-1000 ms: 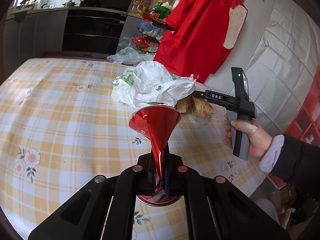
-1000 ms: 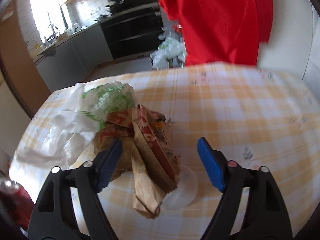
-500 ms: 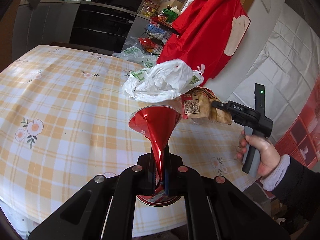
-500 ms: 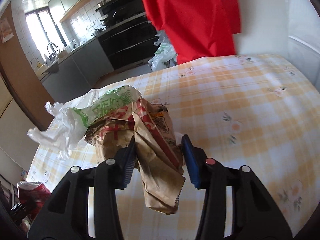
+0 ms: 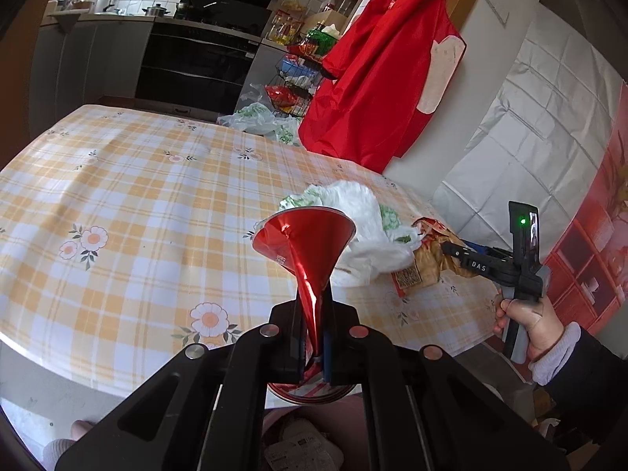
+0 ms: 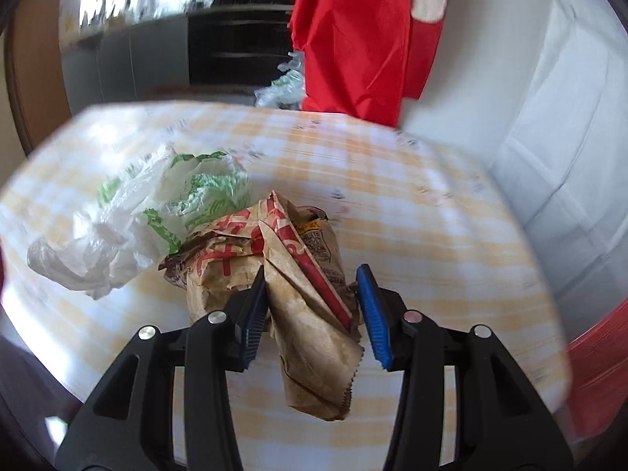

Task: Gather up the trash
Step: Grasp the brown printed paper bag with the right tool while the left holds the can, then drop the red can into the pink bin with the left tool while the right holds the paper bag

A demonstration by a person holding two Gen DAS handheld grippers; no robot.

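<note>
My left gripper is shut on a crushed red can and holds it above the near table edge. My right gripper is shut on a crumpled brown paper bag with red print, lifted off the table. A white and green plastic bag hangs from the paper bag on its left. In the left wrist view the right gripper holds the paper bag and plastic bag to the right of the can.
The table has a yellow checked cloth with flower prints. A red coat hangs past its far side. More plastic bags lie on the floor by a wire rack. A white quilted cover is on the right.
My right gripper closed on the paper bag and lifted it with the plastic bag hanging from it. My left gripper drew back toward the table's near edge with the can.
</note>
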